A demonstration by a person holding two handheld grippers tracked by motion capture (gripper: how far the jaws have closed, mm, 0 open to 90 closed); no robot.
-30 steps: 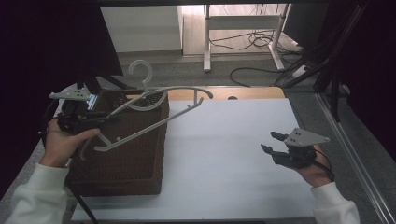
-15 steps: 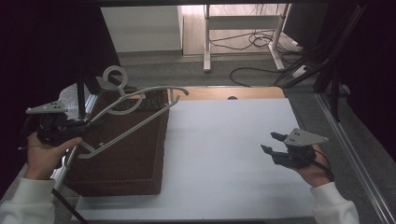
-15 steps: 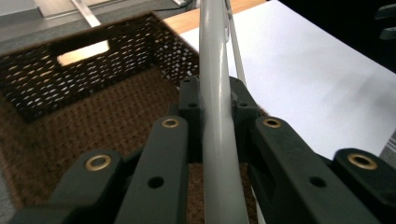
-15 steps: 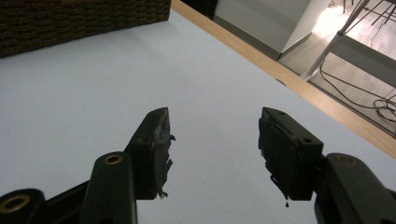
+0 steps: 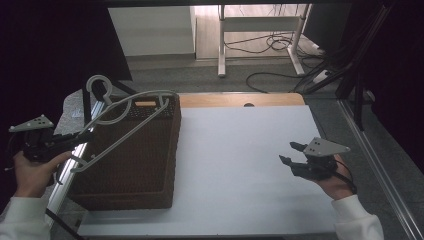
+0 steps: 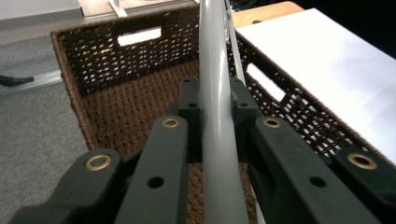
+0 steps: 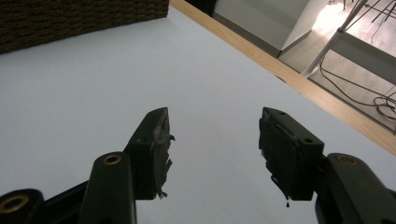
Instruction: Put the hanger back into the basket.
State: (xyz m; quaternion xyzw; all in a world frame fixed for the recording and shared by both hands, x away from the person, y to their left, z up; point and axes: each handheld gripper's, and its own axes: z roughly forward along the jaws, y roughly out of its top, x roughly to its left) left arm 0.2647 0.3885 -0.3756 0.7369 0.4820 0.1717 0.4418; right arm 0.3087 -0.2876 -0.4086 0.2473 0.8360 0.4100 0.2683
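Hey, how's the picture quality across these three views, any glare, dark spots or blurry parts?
High view: both sides fall into near black, the floor at top glares, and the white table is evenly lit. Left gripper view: the hanger, clamped in the left tongs, is soft up close, while the basket weave is sharper. Right gripper view: open right tongs are sharp, with bright floor glare top right.

Black left gripper and right gripper, brass rivets, grey three-cornered plates on top, white sleeves on both arms.

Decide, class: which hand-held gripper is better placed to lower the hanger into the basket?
Left. The left hand-held gripper already clamps the hanger above the basket; the right hangs open, apart.
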